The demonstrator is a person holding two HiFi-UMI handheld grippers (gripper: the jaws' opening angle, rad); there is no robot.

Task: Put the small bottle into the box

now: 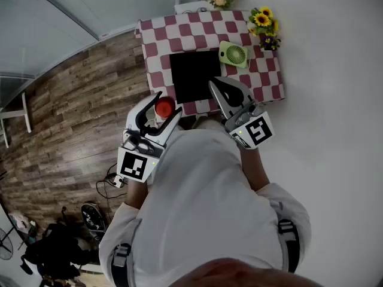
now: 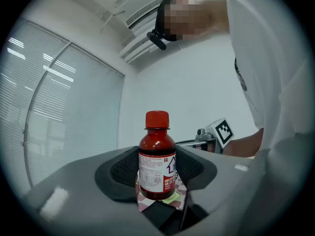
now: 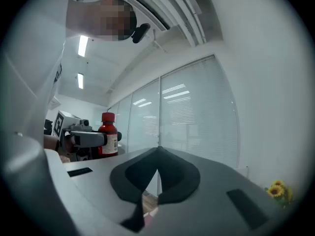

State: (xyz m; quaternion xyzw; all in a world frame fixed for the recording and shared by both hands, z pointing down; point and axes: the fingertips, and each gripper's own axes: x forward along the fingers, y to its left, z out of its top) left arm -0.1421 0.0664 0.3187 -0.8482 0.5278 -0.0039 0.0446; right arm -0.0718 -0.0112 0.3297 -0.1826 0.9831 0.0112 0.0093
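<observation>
The left tool (image 1: 167, 103) holds the small bottle (image 2: 157, 156) upright, its two dark pads pressed against the sides of the bottle's lower body, over the white label. The bottle is dark red with a red cap, and it hangs clear of the surface (image 1: 263, 82), at the near edge of the red-and-white checked cloth and close to the person's body. The right tool (image 3: 157, 151) is empty, and its jaws meet at the tips with nothing between them. In the head view it reaches over the near edge of the cloth and its tips lie at the near right corner of the box (image 1: 192, 75). The box shows as a black square in the middle of the cloth, and nothing can be made out inside it. The bottle is just beside the box's near left corner but outside it. A green fan (image 1: 233, 54) lies flat on the cloth just right of the box, and sunflowers (image 1: 262, 20) stand at the far right corner. The right gripper view shows the bottle off to its left, gripped in the other tool. Wood floor (image 1: 72, 100) spreads to the left of the surface.
</observation>
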